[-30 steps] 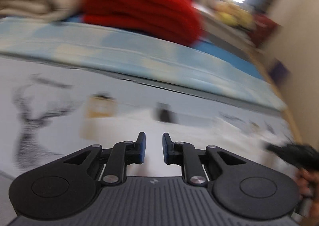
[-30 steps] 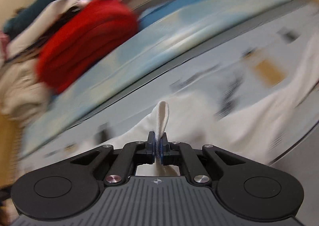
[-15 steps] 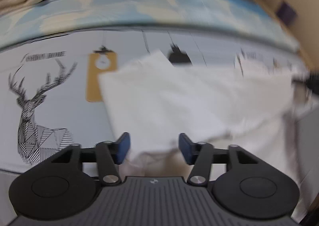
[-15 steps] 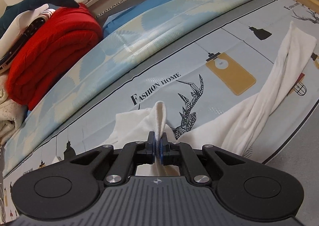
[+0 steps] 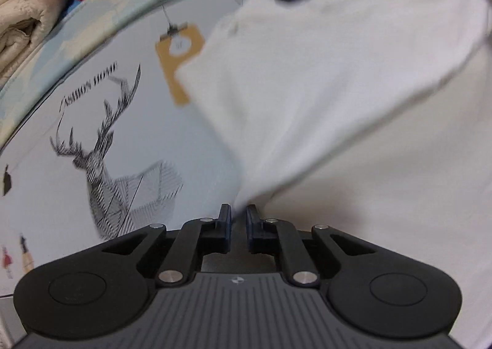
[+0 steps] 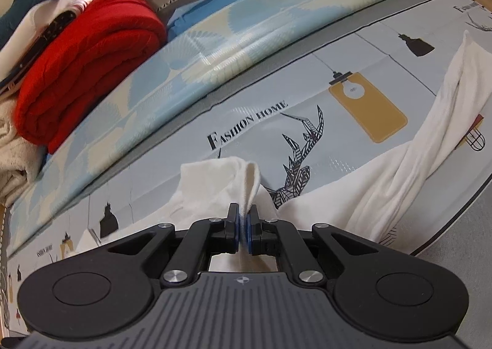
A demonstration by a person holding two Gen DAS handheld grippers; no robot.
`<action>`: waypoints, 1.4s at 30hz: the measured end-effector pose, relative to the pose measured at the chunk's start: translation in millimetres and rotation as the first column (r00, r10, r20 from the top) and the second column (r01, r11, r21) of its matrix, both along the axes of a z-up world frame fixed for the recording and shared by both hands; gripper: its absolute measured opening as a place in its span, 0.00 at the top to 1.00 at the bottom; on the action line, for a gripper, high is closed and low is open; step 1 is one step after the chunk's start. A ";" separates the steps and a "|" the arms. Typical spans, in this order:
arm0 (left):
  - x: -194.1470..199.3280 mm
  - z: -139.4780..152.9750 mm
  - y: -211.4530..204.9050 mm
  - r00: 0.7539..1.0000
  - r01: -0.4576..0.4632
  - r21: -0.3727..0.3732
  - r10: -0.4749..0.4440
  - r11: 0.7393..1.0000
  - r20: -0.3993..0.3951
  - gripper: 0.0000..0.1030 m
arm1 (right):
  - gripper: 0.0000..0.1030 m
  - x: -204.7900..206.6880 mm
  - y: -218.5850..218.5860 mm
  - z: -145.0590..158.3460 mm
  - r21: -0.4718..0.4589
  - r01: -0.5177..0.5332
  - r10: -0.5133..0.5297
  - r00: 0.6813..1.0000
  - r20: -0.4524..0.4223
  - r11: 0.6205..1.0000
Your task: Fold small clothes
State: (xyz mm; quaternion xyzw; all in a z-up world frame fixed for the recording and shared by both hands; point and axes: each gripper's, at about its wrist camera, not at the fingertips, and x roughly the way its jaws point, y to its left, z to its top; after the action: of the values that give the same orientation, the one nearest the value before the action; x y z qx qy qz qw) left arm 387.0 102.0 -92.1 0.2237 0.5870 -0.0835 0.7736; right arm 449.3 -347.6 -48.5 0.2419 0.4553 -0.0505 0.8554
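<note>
Left wrist view: the left gripper (image 5: pixel 238 213) has just been closing, and a corner of the white garment (image 5: pixel 323 81) runs between its jaws, pinched; the cloth fans out to the upper right over the deer-print sheet (image 5: pixel 101 146).

Right wrist view: the right gripper (image 6: pixel 244 219) is clamped tight on a folded hem of the garment (image 6: pixel 215 186) at lower centre, red blanket (image 6: pixel 83 69) upper left.

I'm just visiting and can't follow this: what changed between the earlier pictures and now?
The left gripper came down onto the white garment; its jaws opened wide, then have just been closing on a bunch of the cloth. The right gripper stayed clamped on the same fold of the garment, and the red blanket did not move.
</note>
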 end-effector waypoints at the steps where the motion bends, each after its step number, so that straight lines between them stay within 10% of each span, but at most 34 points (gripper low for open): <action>1: -1.0 1.0 3.2 1.000 0.000 -0.006 0.000 1.000 -0.002 0.88 | 0.95 1.2 -0.1 -2.1 -0.007 -0.003 0.003 1.000 -0.011 1.000; 6: 3.0 47.6 15.5 0.993 -0.027 -0.356 0.065 0.934 0.094 0.84 | 0.92 1.5 -7.9 -7.4 -0.117 0.062 -0.069 0.996 -0.062 0.991; 9: 6.7 50.6 14.3 0.992 -0.045 -0.441 0.094 0.896 0.090 0.84 | 0.92 -3.2 -8.3 2.9 -0.149 0.081 -0.081 0.997 0.005 0.985; 14: 7.2 1.7 0.1 0.997 -0.075 -0.196 0.073 0.978 -0.014 0.84 | 0.90 -2.9 6.6 -13.1 0.017 -0.098 0.098 0.995 -0.004 0.995; 18: 8.8 18.4 -0.2 0.996 -0.085 -0.243 0.092 0.966 0.018 0.84 | 0.91 -4.8 1.3 -67.8 -0.023 -0.091 0.082 0.966 -0.245 0.996; 24: 14.9 45.6 -7.6 0.989 -0.074 -0.313 0.109 0.947 0.096 0.80 | 0.90 -18.3 -49.5 -12.1 -0.003 0.032 -0.032 0.998 0.050 0.999; 29: 20.7 44.3 -9.9 0.984 -0.108 -0.300 0.146 0.948 0.105 0.79 | 0.90 -27.1 -131.4 5.8 -0.063 0.267 -0.249 0.945 0.212 0.962; 34: 23.3 45.8 -6.1 0.974 -0.151 -0.298 0.193 0.943 0.117 0.79 | 0.90 -14.6 -224.9 -15.5 -0.004 0.429 -0.415 0.876 0.246 0.903; 38: 20.9 45.6 -9.6 0.975 -0.145 -0.292 0.186 0.945 0.120 0.79 | 0.61 2.5 -269.4 -48.7 -0.023 0.467 -0.455 0.871 0.187 0.884; 42: 20.2 41.2 -13.6 0.979 -0.131 -0.277 0.169 0.952 0.117 0.78 | 0.60 10.1 -289.2 -67.2 -0.044 0.482 -0.470 0.867 0.163 0.875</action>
State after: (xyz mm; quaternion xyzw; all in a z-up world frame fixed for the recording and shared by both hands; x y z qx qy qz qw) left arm 407.2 88.4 -50.9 0.0772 0.5302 -0.0872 0.8399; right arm 459.4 -636.8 -115.7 0.3138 0.3146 -0.2609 0.8570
